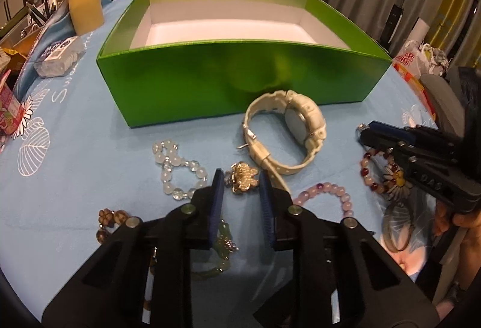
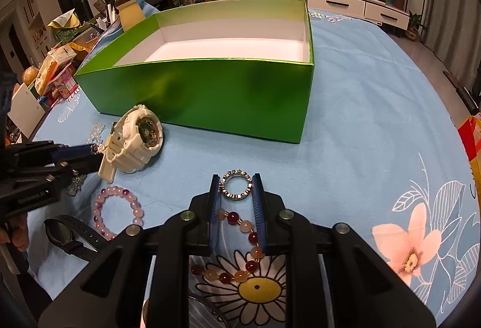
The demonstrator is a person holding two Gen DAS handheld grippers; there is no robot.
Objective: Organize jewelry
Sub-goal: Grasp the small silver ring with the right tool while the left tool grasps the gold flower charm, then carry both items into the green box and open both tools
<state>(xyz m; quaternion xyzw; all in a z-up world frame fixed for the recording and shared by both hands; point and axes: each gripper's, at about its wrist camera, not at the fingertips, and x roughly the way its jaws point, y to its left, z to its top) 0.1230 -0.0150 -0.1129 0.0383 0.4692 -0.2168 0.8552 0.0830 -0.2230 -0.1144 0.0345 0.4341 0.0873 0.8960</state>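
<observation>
We pinch the gold filigree brooch point(image 1: 244, 177) in our left gripper point(image 1: 242, 177) and the silver studded ring point(image 2: 236, 185) in our right gripper point(image 2: 236, 185); lifting both straight up should clear the nearby beads before the green cardboard box point(image 1: 240, 78).

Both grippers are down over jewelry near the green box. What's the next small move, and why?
Probably lift both straight up. The right gripper has its jaws against the silver ring, and the left gripper flanks the gold charm. The green box just behind appears empty.
</observation>
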